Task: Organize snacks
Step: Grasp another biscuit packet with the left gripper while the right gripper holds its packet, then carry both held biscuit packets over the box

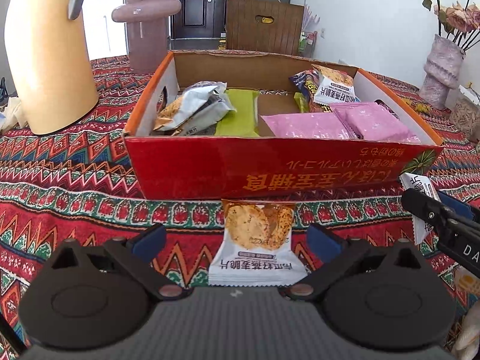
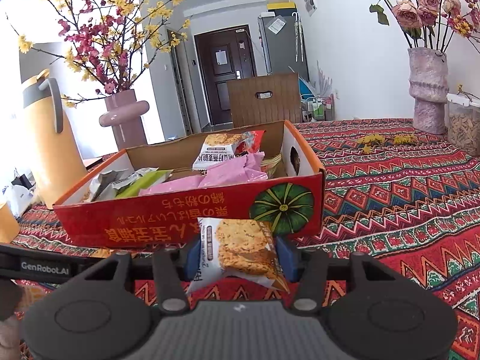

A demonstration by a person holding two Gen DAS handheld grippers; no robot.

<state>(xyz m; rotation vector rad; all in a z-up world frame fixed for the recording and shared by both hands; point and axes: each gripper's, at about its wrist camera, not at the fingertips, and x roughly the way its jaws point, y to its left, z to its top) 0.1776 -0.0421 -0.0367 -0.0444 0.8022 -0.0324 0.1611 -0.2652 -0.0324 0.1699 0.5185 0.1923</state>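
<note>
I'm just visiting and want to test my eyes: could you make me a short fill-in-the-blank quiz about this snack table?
1. The right gripper is shut on a ____ packet.
2. The left gripper is ____, with a packet lying on the cloth between its fingers.
3. The box shows a green ____ on its red side.
4. The packets at the box's right are ____.

Missing words: cracker; open; pumpkin; pink
</note>
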